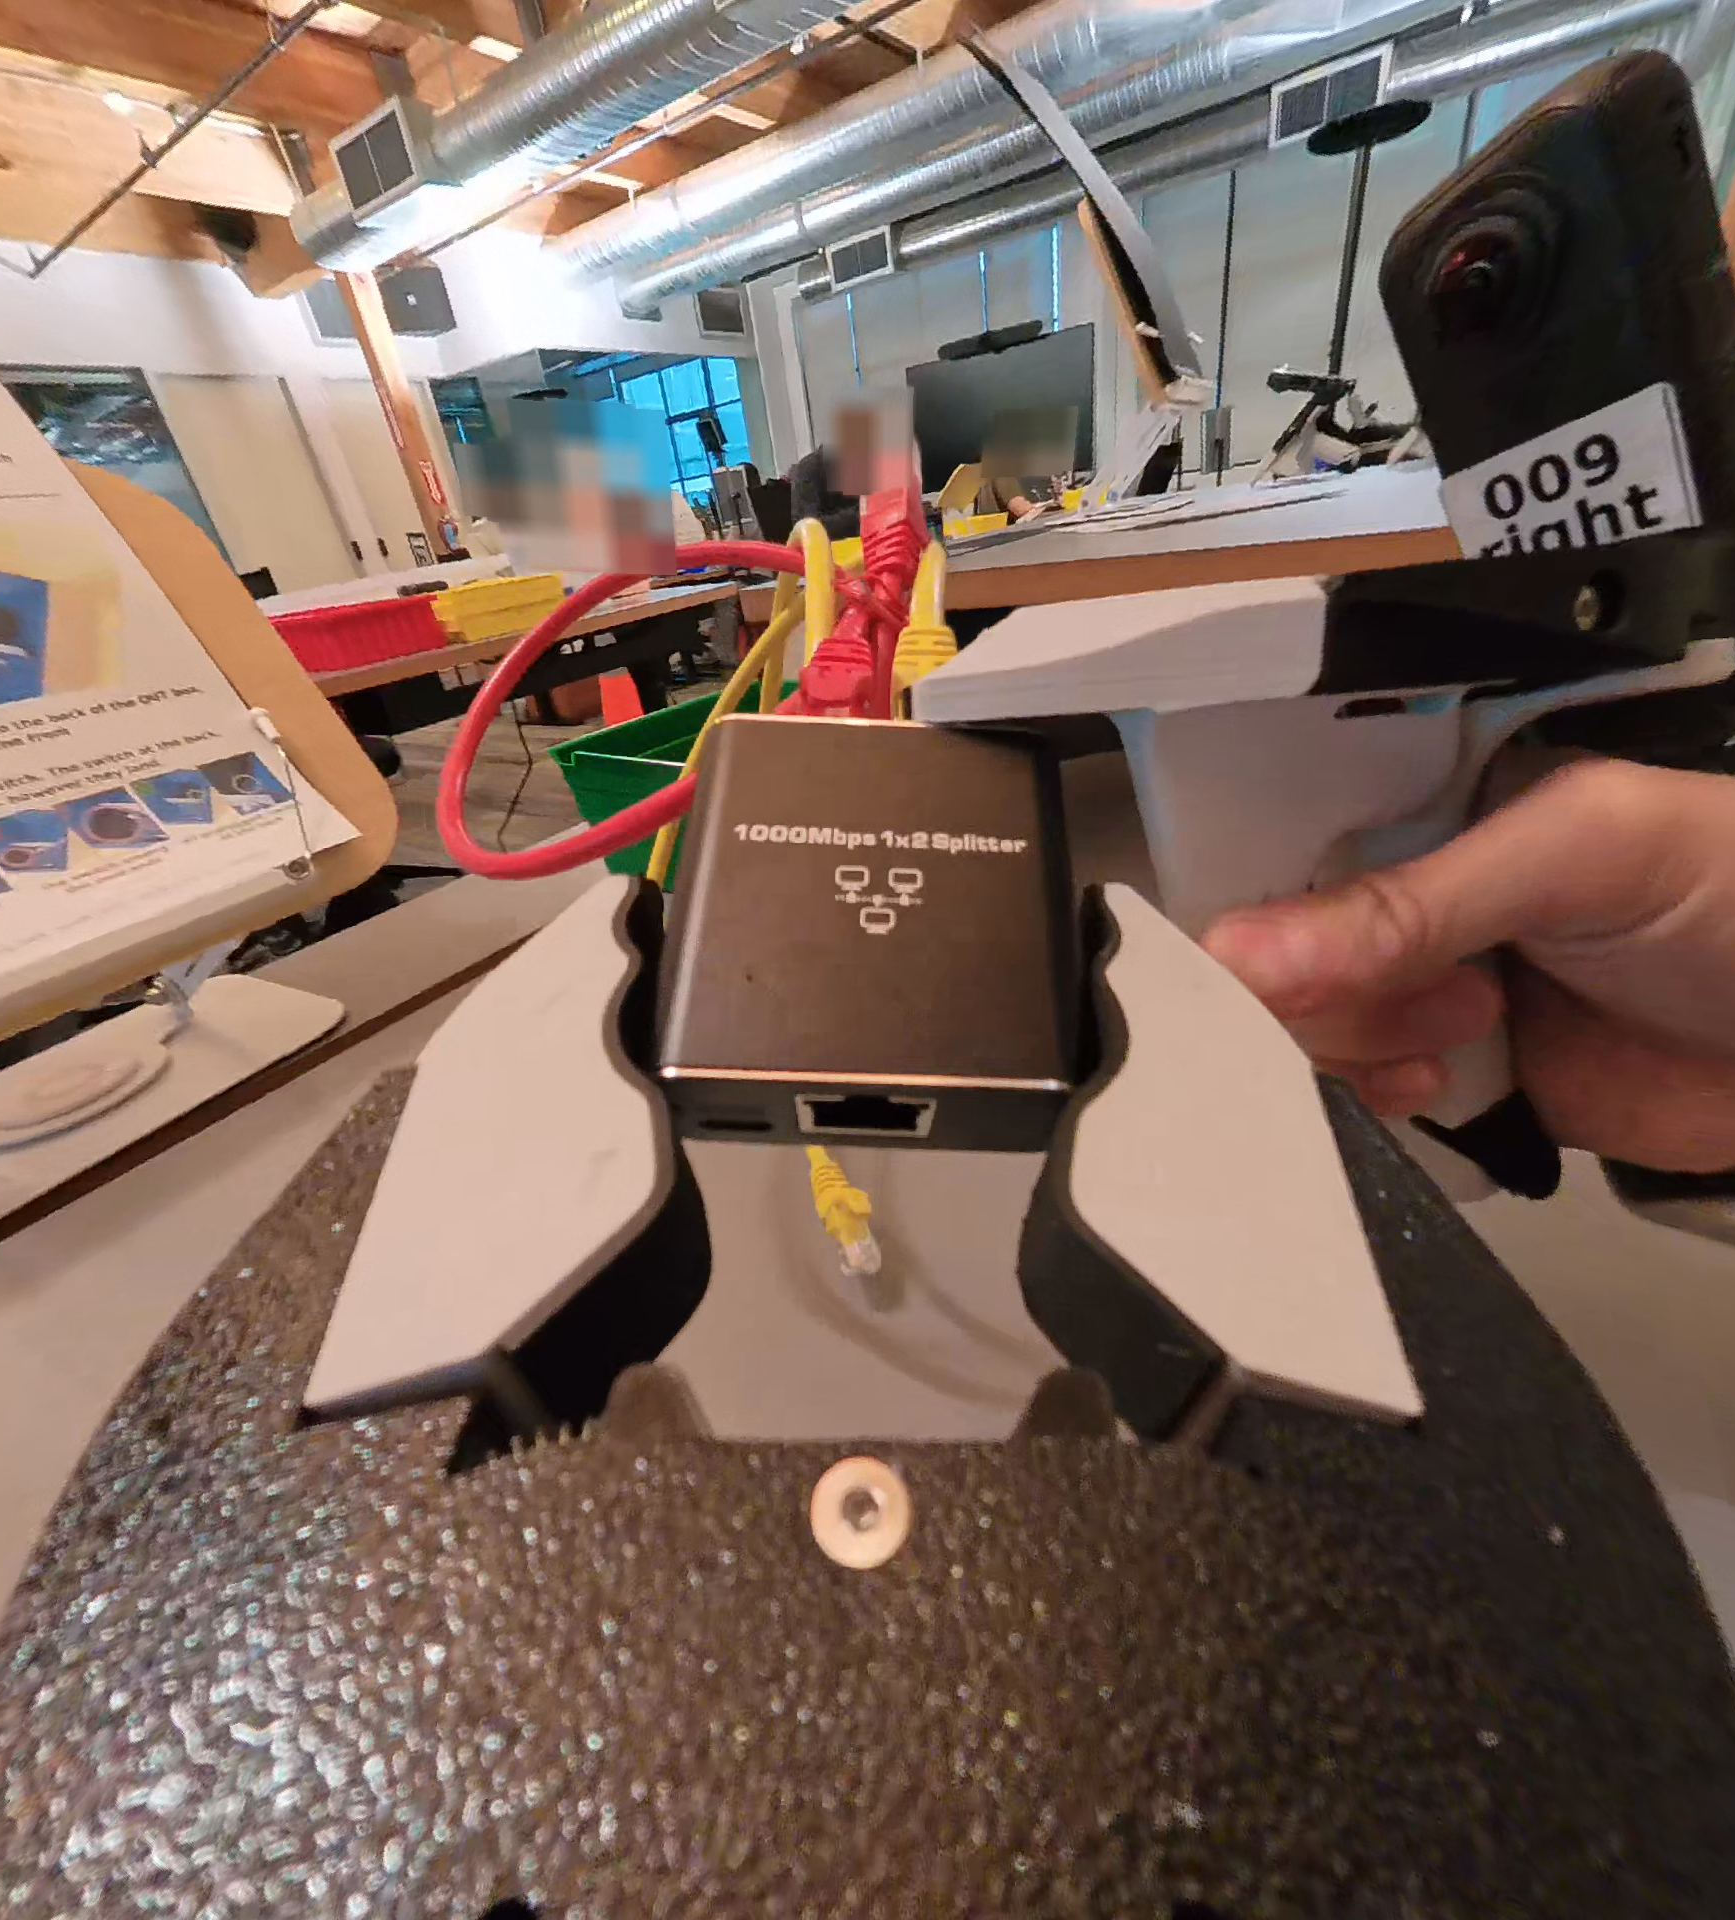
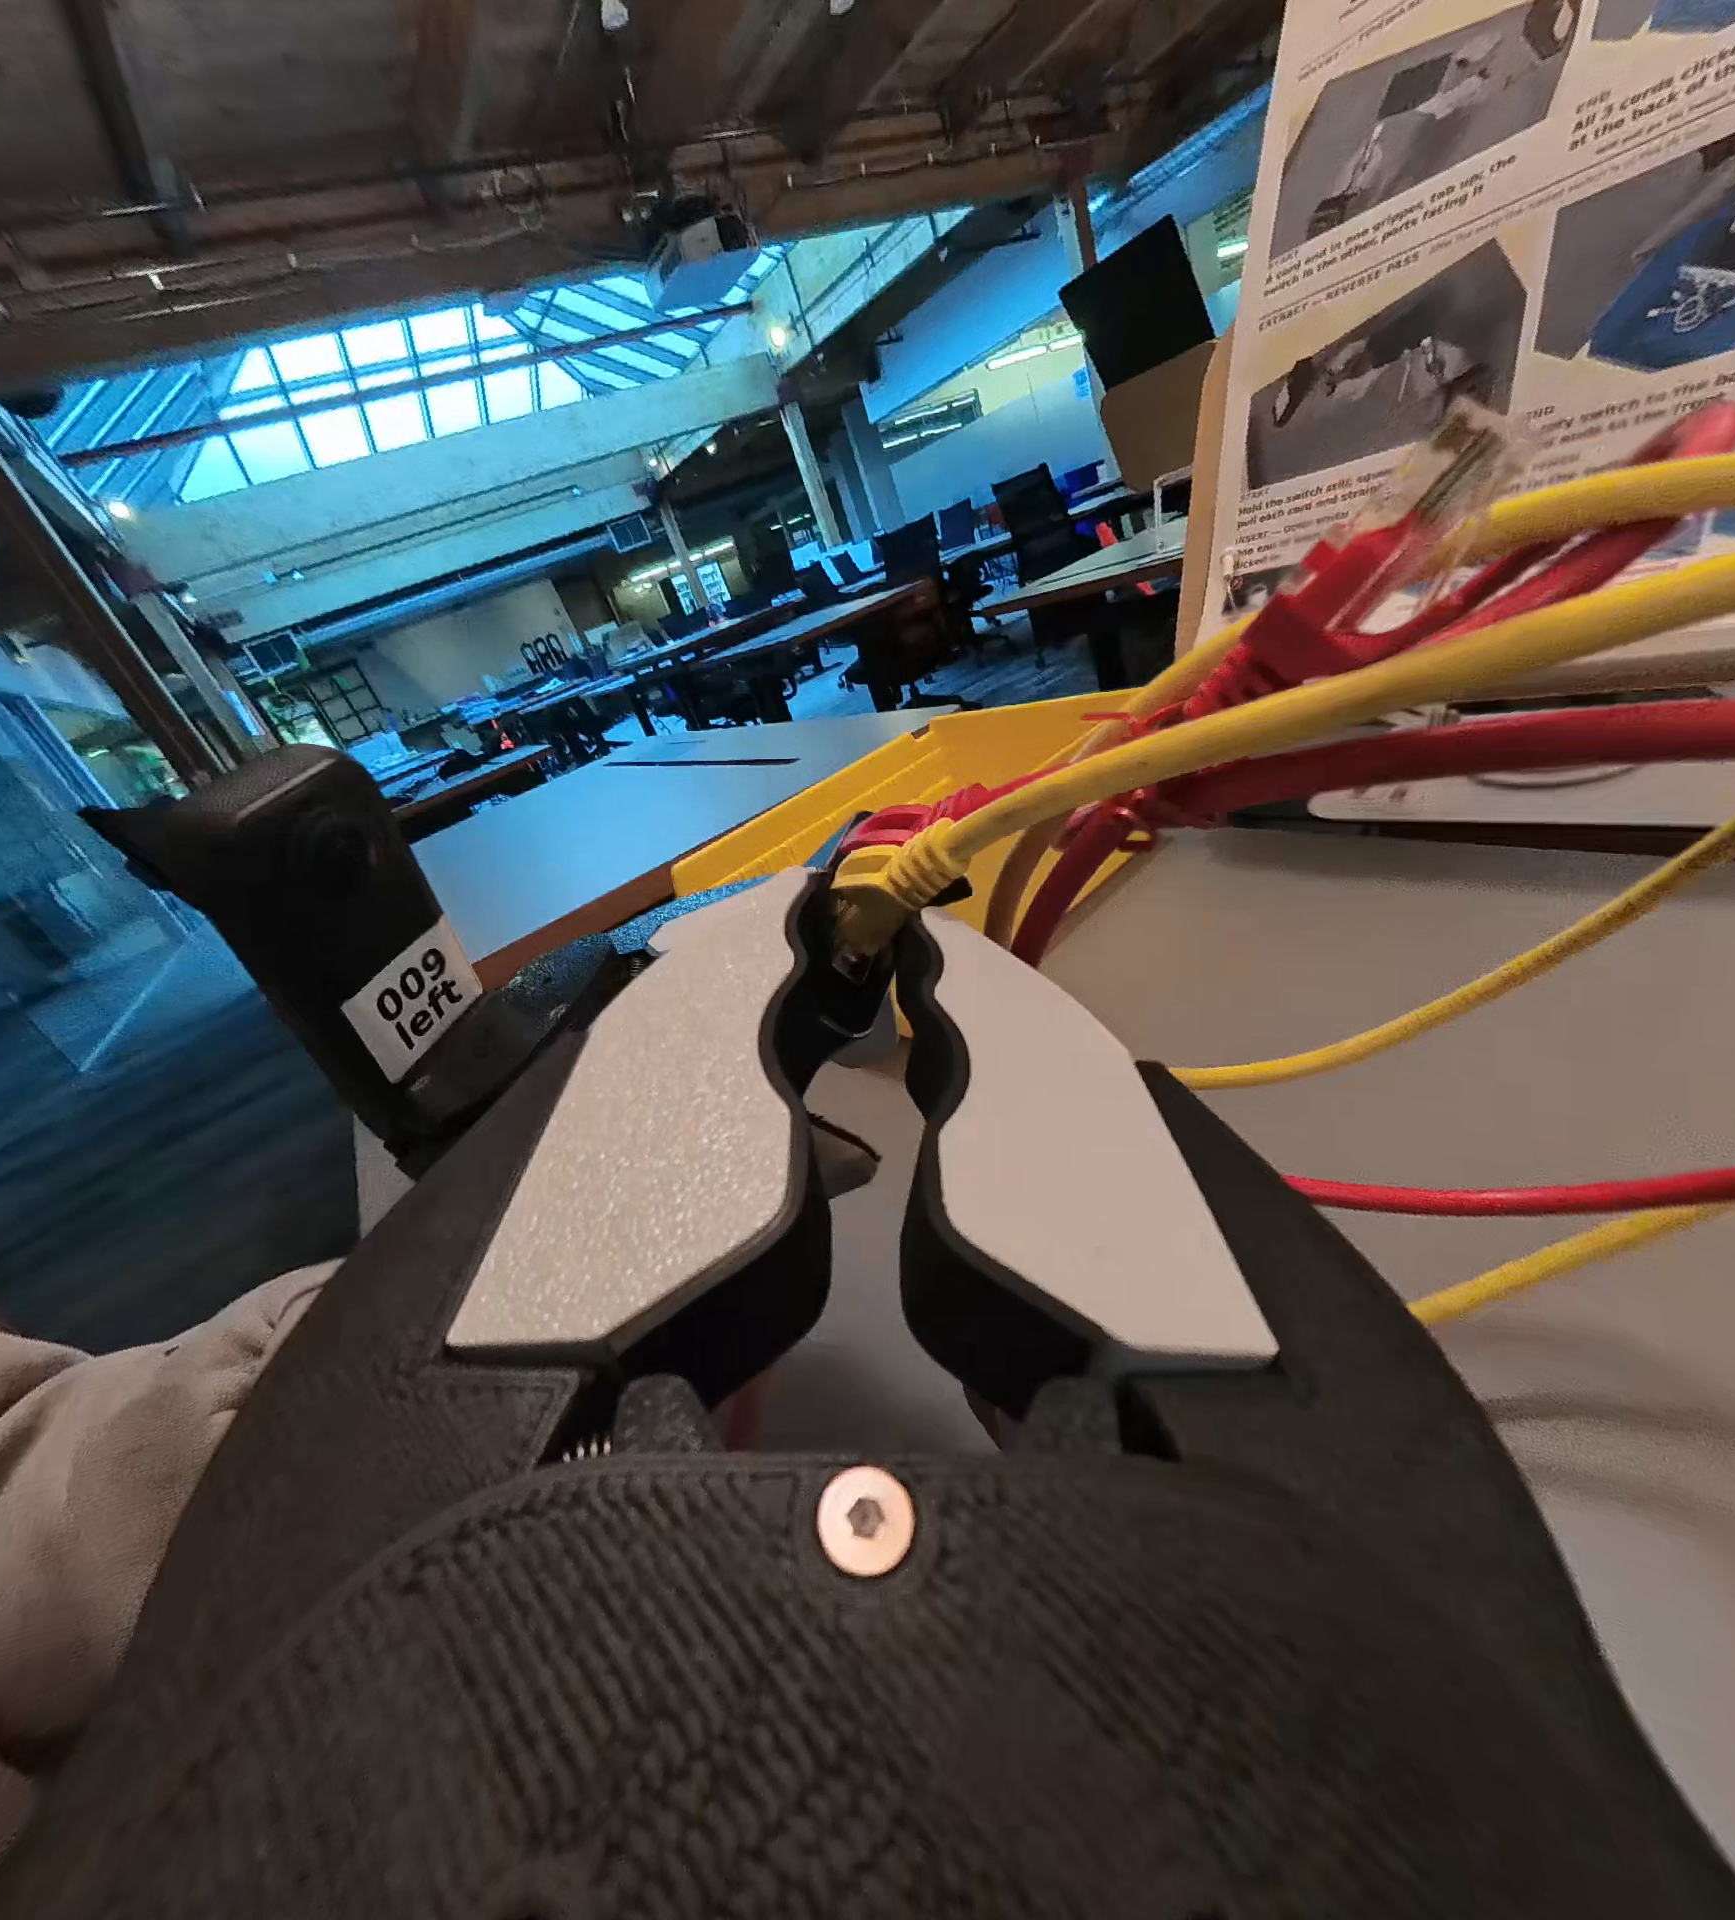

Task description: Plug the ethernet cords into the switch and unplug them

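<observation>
Left wrist view: dark metal switch (image 1: 868, 904) clamped in left tongs (image 1: 868, 997); right tongs (image 2: 868, 961) pinching yellow plug (image 2: 878, 873).

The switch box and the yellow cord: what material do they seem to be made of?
Switch: probably brushed metal with a dark satin finish; its flat top shows soft glare and its front edge a bright line. Yellow cord: a flexible, smooth plastic or rubber jacket, since it bends in loops; its boot is ribbed.
</observation>
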A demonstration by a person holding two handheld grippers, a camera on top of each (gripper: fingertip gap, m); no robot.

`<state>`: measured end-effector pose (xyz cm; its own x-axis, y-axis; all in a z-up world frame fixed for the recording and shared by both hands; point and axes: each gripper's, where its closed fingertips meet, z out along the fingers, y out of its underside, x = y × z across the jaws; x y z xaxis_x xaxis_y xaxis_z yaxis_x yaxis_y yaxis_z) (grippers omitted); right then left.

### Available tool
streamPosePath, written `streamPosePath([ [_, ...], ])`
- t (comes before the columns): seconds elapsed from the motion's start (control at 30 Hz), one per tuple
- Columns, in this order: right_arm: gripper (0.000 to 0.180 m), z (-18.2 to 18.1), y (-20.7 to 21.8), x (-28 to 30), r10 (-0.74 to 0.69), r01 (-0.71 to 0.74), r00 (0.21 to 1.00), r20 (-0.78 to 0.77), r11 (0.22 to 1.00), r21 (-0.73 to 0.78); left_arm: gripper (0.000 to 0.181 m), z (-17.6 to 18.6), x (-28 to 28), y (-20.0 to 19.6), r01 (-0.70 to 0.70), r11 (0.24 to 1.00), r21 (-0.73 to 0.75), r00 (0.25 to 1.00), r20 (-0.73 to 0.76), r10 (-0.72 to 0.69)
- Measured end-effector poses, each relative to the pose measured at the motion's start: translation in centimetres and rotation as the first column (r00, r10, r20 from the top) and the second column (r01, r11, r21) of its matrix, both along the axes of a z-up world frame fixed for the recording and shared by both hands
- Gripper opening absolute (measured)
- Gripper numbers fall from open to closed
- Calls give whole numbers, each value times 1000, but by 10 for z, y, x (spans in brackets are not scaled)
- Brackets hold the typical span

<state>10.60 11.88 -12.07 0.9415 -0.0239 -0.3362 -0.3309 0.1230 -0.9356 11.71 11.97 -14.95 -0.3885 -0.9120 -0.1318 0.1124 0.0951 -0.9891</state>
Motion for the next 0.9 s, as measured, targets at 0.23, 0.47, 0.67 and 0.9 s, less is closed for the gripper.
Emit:
streamPosePath([
  [0.23, 14, -1, 0, -2, -9, 16, 994, 107, 998, -66, 76, -4, 1, 0, 9, 1000, 3, 1000, 9, -9],
  [0.47, 14, -1, 0, -1, -23, 46, 980, 197, 992, -114, 76, -6, 1, -5, 75, 992, -102, 997, -19, -77],
  [0.67, 14, -3, 2, -2, 66, -65, 997, -51, 998, 20, 76, -6, 1, 5, -21, 996, 89, 1000, -2, 21],
  [0.9, 13, -12, 2, 2, 12, -3, 996, 89, 995, -101, 75, -17, 4, 0, 59, 997, -56, 997, -53, -62],
])
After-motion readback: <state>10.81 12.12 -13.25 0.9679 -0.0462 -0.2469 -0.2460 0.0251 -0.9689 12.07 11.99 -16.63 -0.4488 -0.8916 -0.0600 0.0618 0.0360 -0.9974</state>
